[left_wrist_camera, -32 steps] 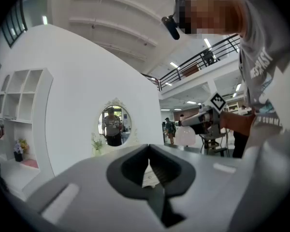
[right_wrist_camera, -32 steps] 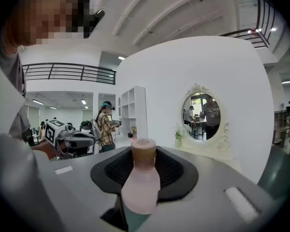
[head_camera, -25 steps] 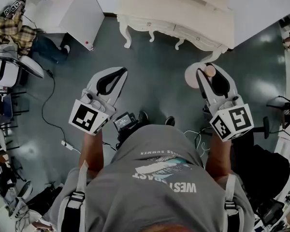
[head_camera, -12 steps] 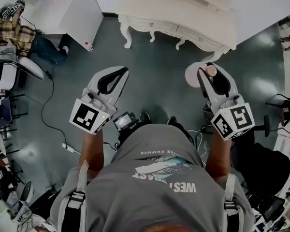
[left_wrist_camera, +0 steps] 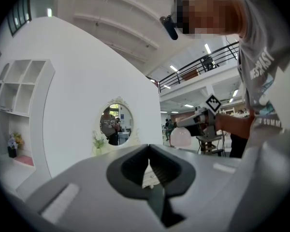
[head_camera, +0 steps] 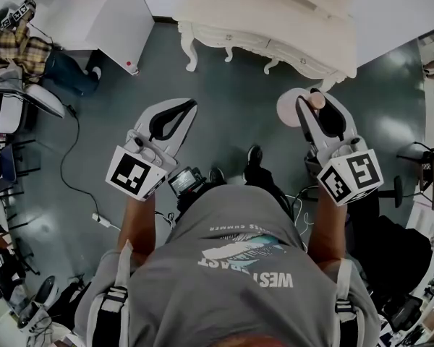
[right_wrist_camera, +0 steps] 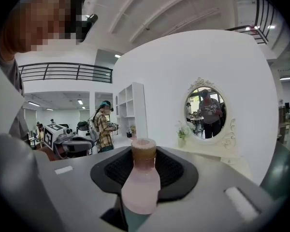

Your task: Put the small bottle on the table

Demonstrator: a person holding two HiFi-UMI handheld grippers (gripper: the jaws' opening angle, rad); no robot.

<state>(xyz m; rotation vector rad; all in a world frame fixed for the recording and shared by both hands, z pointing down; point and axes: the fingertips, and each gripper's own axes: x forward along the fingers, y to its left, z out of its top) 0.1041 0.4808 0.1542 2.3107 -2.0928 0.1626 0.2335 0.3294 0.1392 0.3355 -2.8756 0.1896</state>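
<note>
A small pink bottle [right_wrist_camera: 141, 185] with a tan cap [head_camera: 316, 102] stands upright between the jaws of my right gripper [head_camera: 315, 97], which is shut on it. In the right gripper view [right_wrist_camera: 144, 153] the bottle's body fills the gap between the dark pads. My left gripper [head_camera: 191, 105] is held at the same height to the left, shut with nothing in it [left_wrist_camera: 149, 150]. The cream dressing table [head_camera: 289, 9] lies ahead of both grippers, some way off, and its oval mirror [right_wrist_camera: 208, 111] faces me.
A pale round stool-like object [head_camera: 289, 109] stands on the floor under the right gripper. A white cabinet [head_camera: 112, 16] is at the far left, with a person in a plaid shirt [head_camera: 14, 42] beside it. A cable [head_camera: 76, 157] runs across the dark floor.
Both grippers have drifted slightly forward and to the right, the bottle still held. One of the person's feet has stepped forward.
</note>
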